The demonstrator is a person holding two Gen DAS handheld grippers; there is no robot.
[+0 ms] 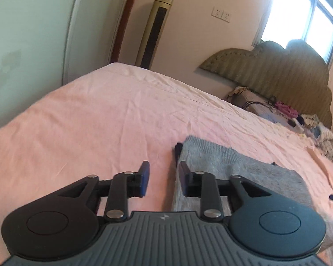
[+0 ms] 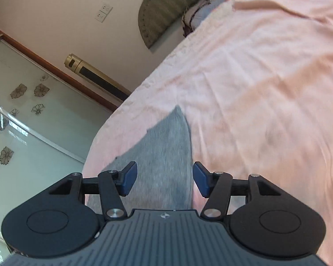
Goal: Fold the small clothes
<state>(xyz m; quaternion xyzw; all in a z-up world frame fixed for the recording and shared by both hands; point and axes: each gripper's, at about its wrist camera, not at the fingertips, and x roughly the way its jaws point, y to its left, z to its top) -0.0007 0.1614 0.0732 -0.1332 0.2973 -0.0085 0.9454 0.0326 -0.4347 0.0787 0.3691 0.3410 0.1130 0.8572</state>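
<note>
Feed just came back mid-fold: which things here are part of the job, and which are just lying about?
Part of the job:
- grey knit garment, lying flat on the pink bedsheet
- left gripper, jaws apart, nothing held
- right gripper, jaws apart, nothing held

Just lying about:
- clutter pile by the headboard
- gold tower fan
- wall sockets

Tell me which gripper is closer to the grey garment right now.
Right, narrowly. The right gripper hangs open directly over the grey garment; the left gripper, also open, straddles its left edge over the pink sheet.

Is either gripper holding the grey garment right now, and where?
Neither. Left gripper and right gripper are open above the grey garment, pads clear of it.
</note>
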